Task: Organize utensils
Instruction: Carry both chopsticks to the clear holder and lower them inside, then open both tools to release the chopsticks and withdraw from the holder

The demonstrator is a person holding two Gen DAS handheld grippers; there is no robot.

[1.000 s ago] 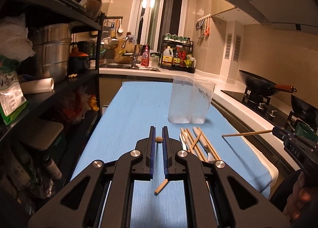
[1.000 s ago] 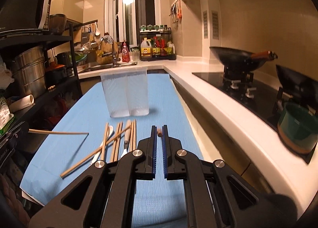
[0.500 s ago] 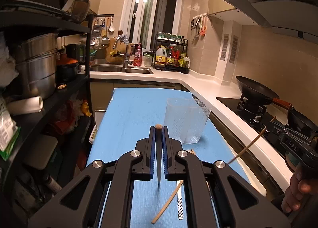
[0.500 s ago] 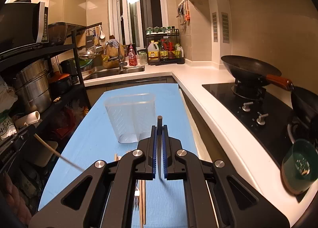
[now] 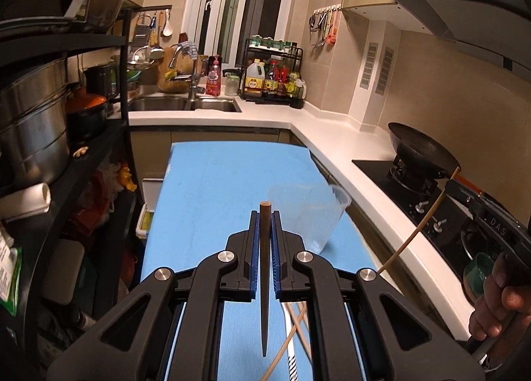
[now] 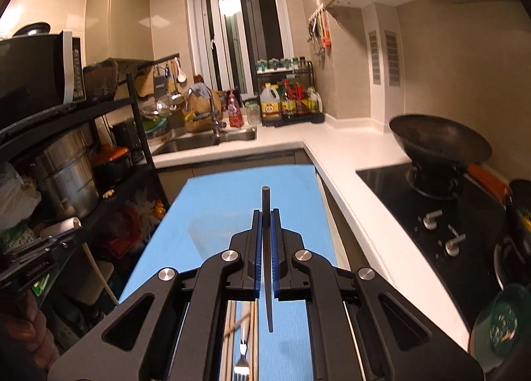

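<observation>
Shelf rack [image 5: 66, 155]: on my far left, steel pots stacked on it.
My left claw [image 5: 265, 218]: clenched on a dark chopstick [image 5: 264, 281] — the stick stands upright between the blue pads, blunt end poking above the fingertips, pointed end hanging below over the bench.
Bench [image 5: 215, 188]: covered in blue, running away from me toward the sink [image 5: 182, 104].
Clear cup [image 5: 308, 211]: stands on the blue bench just right of my left claw's tips, open mouth up.
Loose utensils: pale chopsticks [image 5: 292, 341] lie crossed on the bench under my left claw; from the right wrist I also see a fork [image 6: 242, 364] lying beside them.
My right claw [image 6: 265, 216]: clenched on its own dark chopstick [image 6: 266, 265] — upright too, top end above the fingertips, tip hanging over the blue bench [image 6: 215, 198].
Stove [image 6: 448, 215]: on my right, a black wok [image 6: 438, 145] sitting on the burner.
</observation>
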